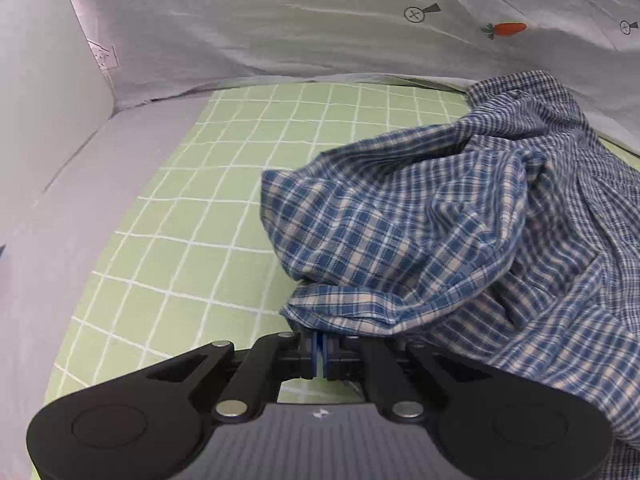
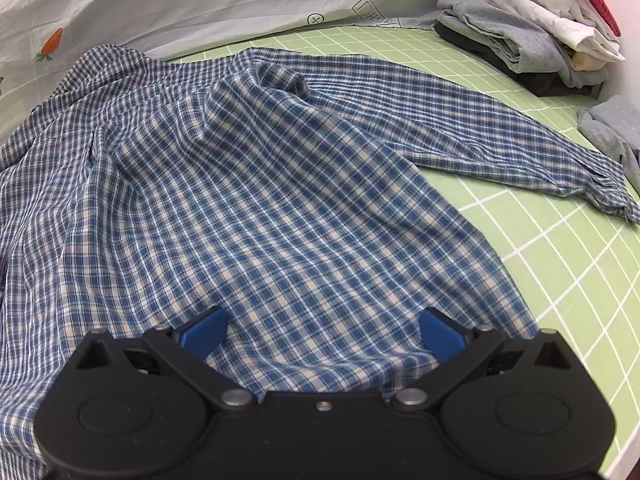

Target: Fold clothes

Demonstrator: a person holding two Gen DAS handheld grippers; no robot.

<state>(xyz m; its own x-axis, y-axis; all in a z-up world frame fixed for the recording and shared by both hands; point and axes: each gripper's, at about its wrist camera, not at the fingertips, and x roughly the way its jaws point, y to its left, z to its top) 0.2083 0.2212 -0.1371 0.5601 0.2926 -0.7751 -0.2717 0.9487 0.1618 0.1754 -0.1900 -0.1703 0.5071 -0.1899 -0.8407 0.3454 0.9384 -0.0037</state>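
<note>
Shirt (image 2: 248, 200), right view only: sleeve (image 2: 500, 140), clothes pile (image 2: 532, 36)

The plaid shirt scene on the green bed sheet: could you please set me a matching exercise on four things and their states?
Things:
1. left claw
2. right claw
3. plaid shirt
4. pile of clothes

States:
A. stacked at the far right corner
B. open, over fabric
C. shut at a fabric edge
D. spread out, one sleeve stretched

Pairs: 1-C, 2-B, 3-D, 4-A
</note>
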